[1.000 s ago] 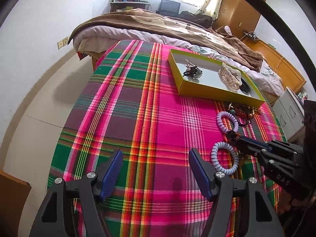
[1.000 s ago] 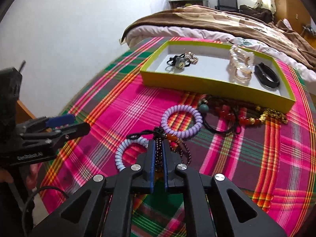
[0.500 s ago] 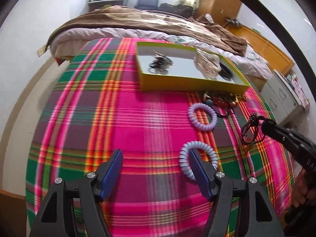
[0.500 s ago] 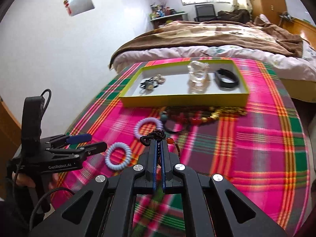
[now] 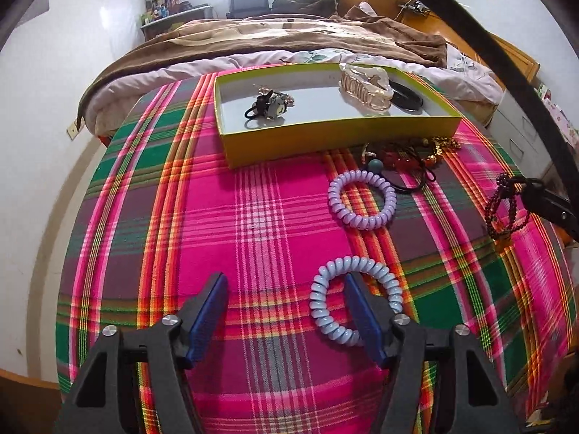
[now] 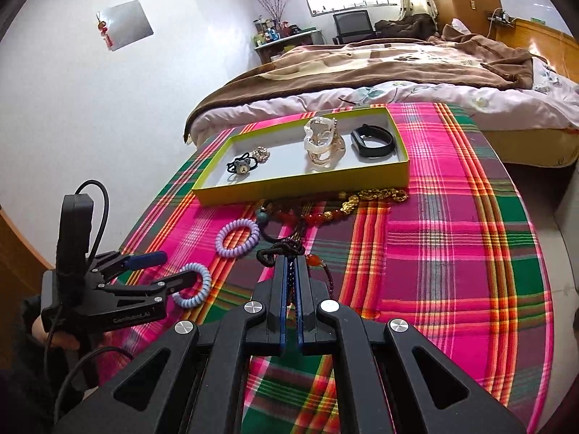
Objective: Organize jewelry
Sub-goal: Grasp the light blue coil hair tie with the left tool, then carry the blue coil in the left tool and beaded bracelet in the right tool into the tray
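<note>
Grippers both low over plaid cloth (image 5: 260,224). Left gripper (image 5: 286,289) spread, jaws just been closing, w/ right finger (image 5: 362,314) inside blue coil band (image 5: 356,300); pads not pressing it. Right gripper (image 6: 289,271) pinched tight on dark bead bracelet (image 6: 278,249), held clear of cloth. Further out: purple coil band (image 5: 362,199) flat on cloth, then red/gold bead pile (image 6: 347,206) just beside yellow tray (image 5: 325,133). Tray holds bear hair tie (image 6: 240,166), clear claw clip (image 6: 322,141), black band (image 6: 374,141).
</note>
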Demonstrator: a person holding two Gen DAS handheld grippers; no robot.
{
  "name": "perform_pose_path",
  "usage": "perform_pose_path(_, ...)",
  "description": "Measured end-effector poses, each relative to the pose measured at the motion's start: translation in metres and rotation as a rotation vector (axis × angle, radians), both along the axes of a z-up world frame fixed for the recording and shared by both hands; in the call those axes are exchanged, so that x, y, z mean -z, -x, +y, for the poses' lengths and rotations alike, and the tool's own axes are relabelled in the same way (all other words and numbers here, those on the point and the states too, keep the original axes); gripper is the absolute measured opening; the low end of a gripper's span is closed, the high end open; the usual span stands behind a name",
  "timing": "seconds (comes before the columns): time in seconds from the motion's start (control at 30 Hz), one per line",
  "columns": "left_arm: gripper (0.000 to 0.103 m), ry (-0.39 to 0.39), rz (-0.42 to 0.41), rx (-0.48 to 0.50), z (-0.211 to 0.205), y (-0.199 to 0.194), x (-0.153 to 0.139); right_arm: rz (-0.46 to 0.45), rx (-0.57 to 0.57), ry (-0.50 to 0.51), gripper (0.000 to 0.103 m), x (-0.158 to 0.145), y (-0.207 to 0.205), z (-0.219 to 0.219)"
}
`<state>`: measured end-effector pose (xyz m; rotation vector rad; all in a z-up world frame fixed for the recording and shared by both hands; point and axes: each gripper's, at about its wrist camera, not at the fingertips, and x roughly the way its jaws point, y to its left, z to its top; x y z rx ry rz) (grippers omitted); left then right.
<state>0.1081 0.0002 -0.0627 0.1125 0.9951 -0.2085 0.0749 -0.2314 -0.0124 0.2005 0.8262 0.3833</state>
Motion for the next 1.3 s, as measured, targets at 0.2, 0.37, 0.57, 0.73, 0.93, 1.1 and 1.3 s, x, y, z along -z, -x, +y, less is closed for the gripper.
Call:
perform_pose_path(0.2, 0.030, -0.011, -0.021, 0.029, -0.008, 0.004, -0.003, -0.001, -0.001, -0.003, 0.003, 0.000, 0.002, -0.001)
perform_pose_path(0.37, 0.011, -0.003, -0.028, 0.035, -0.010, 0.009, -0.005, 0.000, 0.005, -0.004, 0.003, 0.001, 0.003, -0.001)
perform_pose_path(0.57, 0.009, 0.020, -0.028, 0.021, -0.006, 0.010, -0.008, -0.006, 0.007, -0.004, 0.003, -0.001, 0.002, -0.001)
perform_pose_path(0.73, 0.009, 0.037, -0.055, 0.009, -0.002, 0.010, -0.018, -0.013, 0.012, -0.005, 0.003, -0.004, 0.001, -0.002)
perform_pose_path(0.93, 0.009, 0.047, -0.085, 0.004, 0.002, 0.011, -0.032, -0.029, 0.016, -0.006, 0.003, -0.011, -0.002, -0.002)
perform_pose_path(1.1, 0.009, 0.062, -0.105, 0.000, 0.005, 0.009, -0.043, -0.046, 0.016, -0.007, 0.003, -0.018, -0.004, 0.000)
perform_pose_path(1.3, 0.009, 0.088, -0.139, -0.006, 0.010, 0.003, -0.063, -0.066, 0.024, -0.015, 0.003, -0.027, -0.010, -0.001)
